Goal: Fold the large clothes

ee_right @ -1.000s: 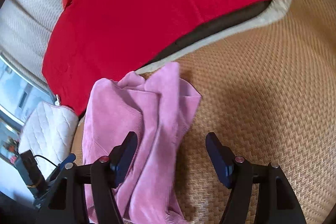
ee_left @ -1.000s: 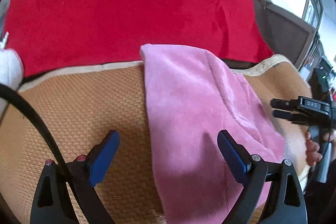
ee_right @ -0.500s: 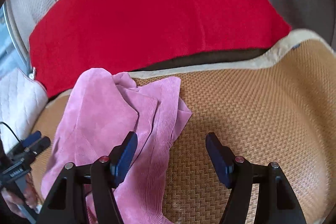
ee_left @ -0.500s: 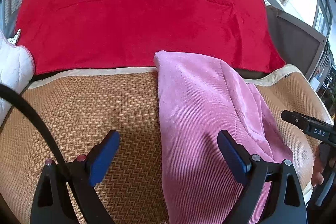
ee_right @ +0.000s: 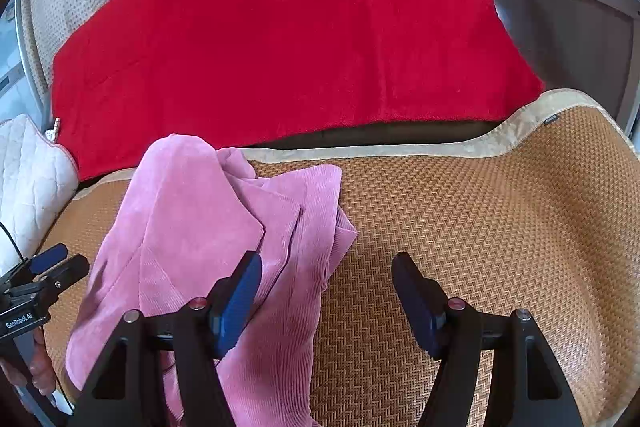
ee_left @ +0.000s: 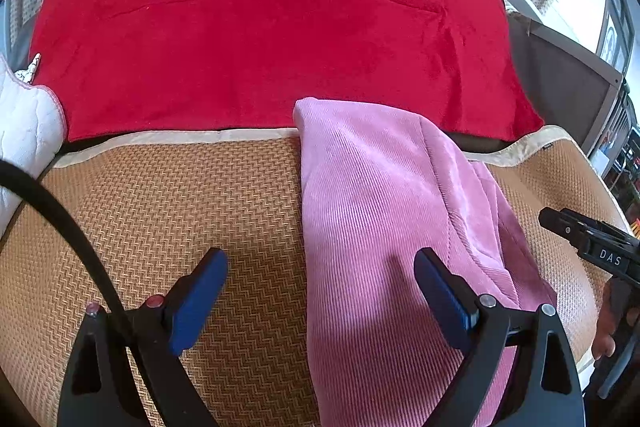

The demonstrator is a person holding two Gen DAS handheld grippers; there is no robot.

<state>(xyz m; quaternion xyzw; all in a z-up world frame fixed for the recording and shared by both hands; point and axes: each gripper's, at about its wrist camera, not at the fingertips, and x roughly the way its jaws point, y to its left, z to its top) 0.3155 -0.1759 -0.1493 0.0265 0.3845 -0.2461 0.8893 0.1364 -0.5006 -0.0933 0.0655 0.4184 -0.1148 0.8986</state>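
A pink corduroy garment (ee_left: 384, 211) lies folded into a long strip on a woven tan mat (ee_left: 180, 211). Its far end reaches the mat's back edge. In the right wrist view the garment (ee_right: 208, 227) shows overlapping layers at its right side. My left gripper (ee_left: 320, 291) is open and empty, hovering over the garment's left edge. My right gripper (ee_right: 326, 299) is open and empty, over the garment's right edge and the bare mat (ee_right: 480, 227). Each gripper shows at the edge of the other's view: the right one (ee_left: 588, 247), the left one (ee_right: 44, 275).
A red blanket (ee_left: 272, 27) covers the sofa back behind the mat. A white quilted cushion (ee_left: 24, 131) sits at the left. A grey armrest or panel (ee_right: 568, 39) stands at the right. A black cable (ee_left: 60, 219) crosses the left wrist view.
Both grippers have swung to face the sofa back more squarely and drawn back a little. The garment lies as before. Both stay open.
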